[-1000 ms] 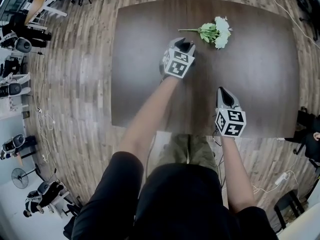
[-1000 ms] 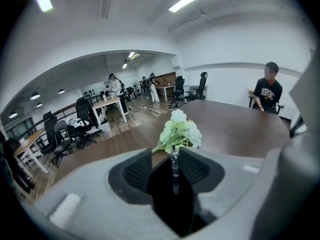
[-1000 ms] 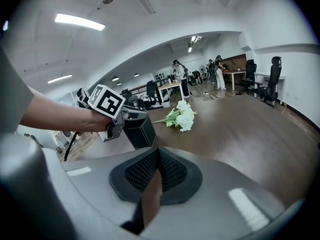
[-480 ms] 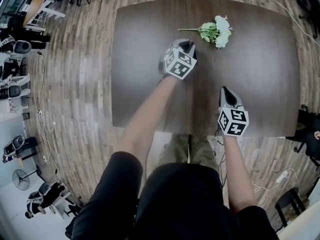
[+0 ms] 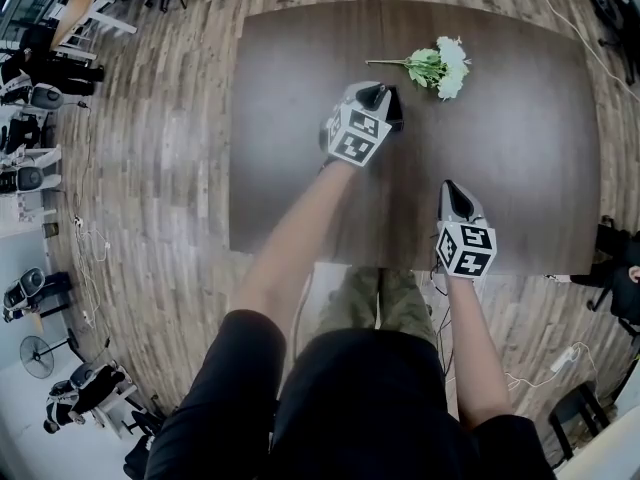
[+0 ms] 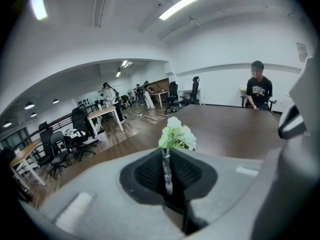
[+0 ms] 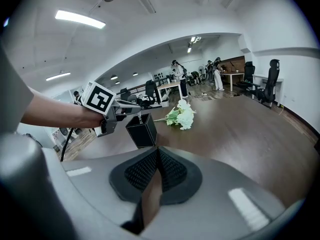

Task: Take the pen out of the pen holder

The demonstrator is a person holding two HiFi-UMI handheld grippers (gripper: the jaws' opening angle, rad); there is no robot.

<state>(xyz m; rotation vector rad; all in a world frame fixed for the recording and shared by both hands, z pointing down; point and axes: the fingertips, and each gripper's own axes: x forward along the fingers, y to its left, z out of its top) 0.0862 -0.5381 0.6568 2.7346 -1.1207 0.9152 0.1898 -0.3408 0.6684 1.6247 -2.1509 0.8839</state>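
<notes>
**Placement / reasons**
- Pen holder [image 7: 143, 132]: black, square-sided, open top, standing upright on the dark wood table [image 5: 520, 168], towards the far-centre. It sits directly under the L gripper's tips, which suits a straight lift.
- Pen [image 6: 166, 176]: slim, pale, standing near vertical between the L pads. From the R gripper view a short length shows between the tips and the holder rim. Lower part judged to be inside the holder, so not yet out.
- Artificial flowers [image 5: 440, 65]: white and green bunch lying flat just beyond the holder, apart from it. Not part of the job.

**Jaws**
- Left gripper [image 5: 374, 94]: jaws closing, with the pen between them. Pads appear to be pinching the shaft near its upper end, prob. because that is the only part clear of the rim.
- Right gripper [image 7: 157, 156]: jaws pressed together, nothing between them. Idle and kept away from the work area.

**Pose**
- L arm: stretched fwd over the table, forearm near straight. Gripper is tilted fwd and downward, with the marker cube towards the person.
- R arm: elbow tucked in, hand near the table's near edge. Gripper is angled downward and aimed roughly at the holder, well apart from it.

**Assessment**
- Step in hand: securing the grip, extraction to follow.
- Risk: holder looks light and is unrestrained, so it may tip or drag if the pen is pulled off-vertical.
</notes>
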